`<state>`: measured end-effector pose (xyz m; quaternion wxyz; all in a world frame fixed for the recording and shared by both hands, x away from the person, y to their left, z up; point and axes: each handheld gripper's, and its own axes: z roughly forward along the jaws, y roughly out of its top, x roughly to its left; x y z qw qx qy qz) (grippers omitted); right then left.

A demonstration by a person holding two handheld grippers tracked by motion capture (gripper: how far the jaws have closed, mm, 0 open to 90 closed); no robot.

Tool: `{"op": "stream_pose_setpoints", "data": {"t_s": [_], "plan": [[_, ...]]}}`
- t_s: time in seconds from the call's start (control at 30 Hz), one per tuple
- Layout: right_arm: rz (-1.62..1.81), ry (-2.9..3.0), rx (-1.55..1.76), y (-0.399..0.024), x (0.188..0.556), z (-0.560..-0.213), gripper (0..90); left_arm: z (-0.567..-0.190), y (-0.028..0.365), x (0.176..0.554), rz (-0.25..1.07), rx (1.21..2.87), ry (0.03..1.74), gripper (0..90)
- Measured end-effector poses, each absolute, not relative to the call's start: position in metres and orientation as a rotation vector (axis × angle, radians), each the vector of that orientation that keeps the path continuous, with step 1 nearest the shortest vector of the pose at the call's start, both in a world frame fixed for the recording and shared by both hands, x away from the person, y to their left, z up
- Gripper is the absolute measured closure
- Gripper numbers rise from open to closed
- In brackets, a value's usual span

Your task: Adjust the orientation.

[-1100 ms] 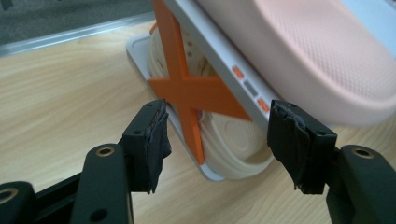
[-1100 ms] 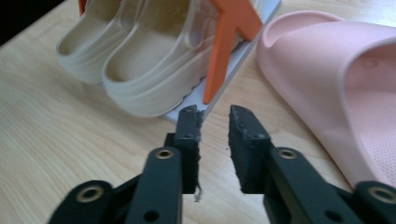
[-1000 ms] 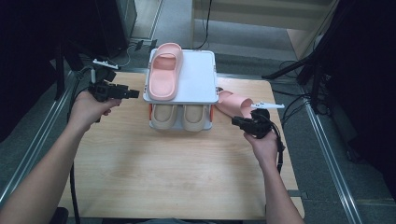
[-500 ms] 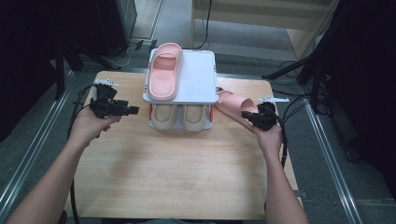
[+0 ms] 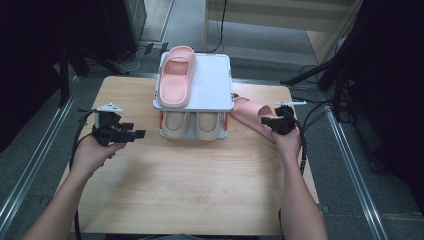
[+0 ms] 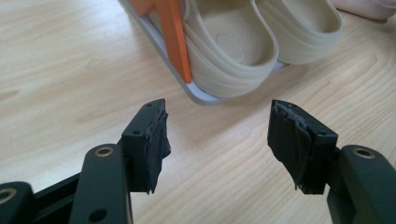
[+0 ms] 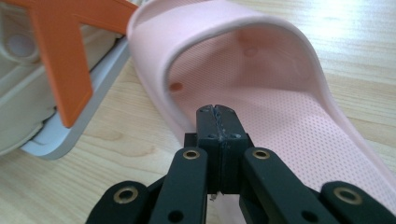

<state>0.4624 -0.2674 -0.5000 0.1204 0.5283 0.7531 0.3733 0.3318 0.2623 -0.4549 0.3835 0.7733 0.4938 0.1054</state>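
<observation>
A pink slipper [image 5: 176,75] lies on the white top shelf of a small shoe rack [image 5: 212,80]. Two beige slippers [image 5: 192,125] sit side by side on the lower shelf. A second pink slipper [image 5: 250,112] lies on the table just right of the rack. My right gripper [image 5: 267,121] is at that slipper's near edge; in the right gripper view the gripper [image 7: 218,109] is shut, pads pressed together above the slipper's side rim [image 7: 154,88], nothing visibly between them. My left gripper [image 5: 140,133] stands open left of the rack, and in its own view the gripper [image 6: 217,121] faces the beige slippers [image 6: 233,51].
The rack has orange posts [image 6: 175,42] and a grey base edge [image 6: 201,95] on the wooden table [image 5: 190,190]. Cables trail from both grippers. Metal rails run along both sides of the table, with dark equipment beyond.
My left gripper has drawn back toward the near side of the table, still open. My right gripper has edged up to the pink slipper on the table.
</observation>
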Motion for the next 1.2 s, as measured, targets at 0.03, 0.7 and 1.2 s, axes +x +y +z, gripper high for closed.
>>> {"op": "stream_pose_setpoints", "data": {"t_s": [0.03,0.7,1.2], "plan": [[1.082,2.203,1.549,-0.267,0.464,-0.501,89.8,-0.456,0.262,0.329,0.276,1.972,1.259,38.0],[1.041,2.216,1.578,-0.264,0.466,-0.506,88.3,-0.475,0.268,0.312,0.307,1.958,1.269,38.0],[1.026,2.288,1.528,-0.233,0.459,-0.504,88.6,-0.478,0.268,0.317,0.297,1.977,1.268,38.0]]}}
